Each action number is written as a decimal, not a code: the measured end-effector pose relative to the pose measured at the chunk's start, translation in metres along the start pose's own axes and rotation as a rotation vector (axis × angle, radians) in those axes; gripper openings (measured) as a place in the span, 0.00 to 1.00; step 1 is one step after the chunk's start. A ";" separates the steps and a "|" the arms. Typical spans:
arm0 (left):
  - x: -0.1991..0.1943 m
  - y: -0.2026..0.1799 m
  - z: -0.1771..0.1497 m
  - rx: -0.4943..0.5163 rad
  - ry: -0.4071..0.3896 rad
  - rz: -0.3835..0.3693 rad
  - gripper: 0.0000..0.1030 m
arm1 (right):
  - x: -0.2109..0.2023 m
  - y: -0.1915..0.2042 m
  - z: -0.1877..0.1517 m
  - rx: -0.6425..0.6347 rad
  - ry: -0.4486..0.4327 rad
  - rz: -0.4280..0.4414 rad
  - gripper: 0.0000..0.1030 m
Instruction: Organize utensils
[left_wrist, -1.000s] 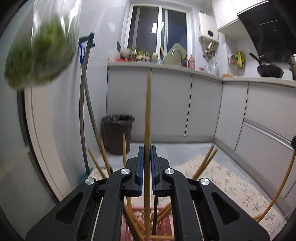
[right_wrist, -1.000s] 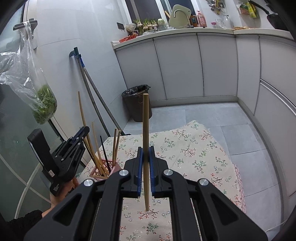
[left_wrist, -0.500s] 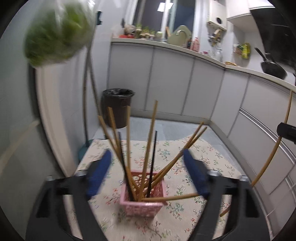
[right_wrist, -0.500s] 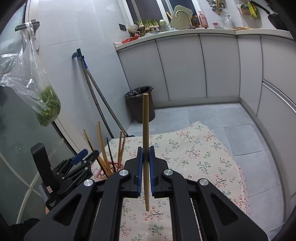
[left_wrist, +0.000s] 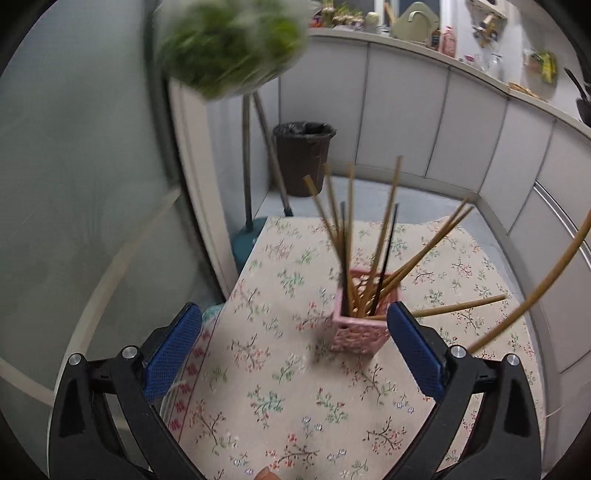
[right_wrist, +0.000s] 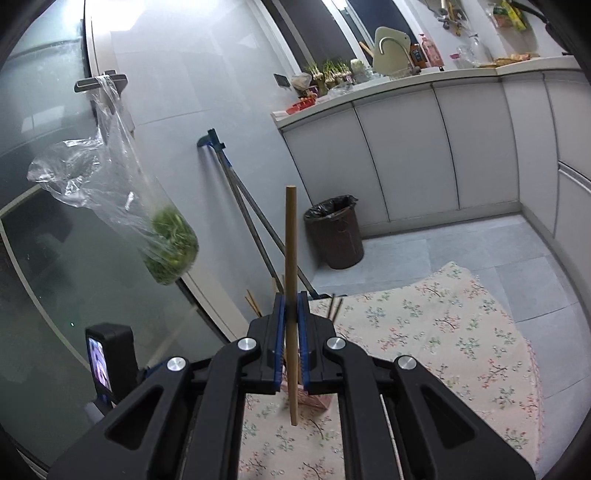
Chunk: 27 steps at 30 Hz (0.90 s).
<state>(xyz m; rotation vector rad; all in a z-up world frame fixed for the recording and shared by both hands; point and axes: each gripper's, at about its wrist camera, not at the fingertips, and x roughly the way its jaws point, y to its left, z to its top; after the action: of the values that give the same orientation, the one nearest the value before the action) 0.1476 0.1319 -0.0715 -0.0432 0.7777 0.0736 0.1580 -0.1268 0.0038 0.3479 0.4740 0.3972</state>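
Left gripper (left_wrist: 293, 349): jaws opening wide, nothing between the pads. Pink holder (left_wrist: 364, 314) with chopsticks stands on the floral tablecloth (left_wrist: 280, 398), at 1 o'clock from the gripper's centre, just beside its right pad. Right gripper (right_wrist: 291, 341): clamped on one upright bamboo chopstick (right_wrist: 291, 251); holder mostly hidden behind its fingers.

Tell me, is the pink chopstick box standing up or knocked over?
Standing up. The pink holder sits upright on the flowered cloth, open top facing up, with chopsticks poking out and fanning in different directions.
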 end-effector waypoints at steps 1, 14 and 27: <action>0.001 0.003 0.000 -0.002 0.001 0.008 0.93 | 0.003 0.003 -0.001 -0.003 -0.013 0.004 0.07; 0.012 0.012 -0.005 -0.002 0.039 0.028 0.93 | 0.073 0.013 -0.020 0.014 -0.125 -0.114 0.07; 0.014 0.018 -0.004 -0.055 0.042 -0.022 0.93 | 0.119 0.008 -0.049 -0.010 -0.022 -0.152 0.27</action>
<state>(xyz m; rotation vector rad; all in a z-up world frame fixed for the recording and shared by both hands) 0.1534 0.1500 -0.0846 -0.1056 0.8172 0.0735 0.2283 -0.0556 -0.0774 0.3046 0.4735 0.2475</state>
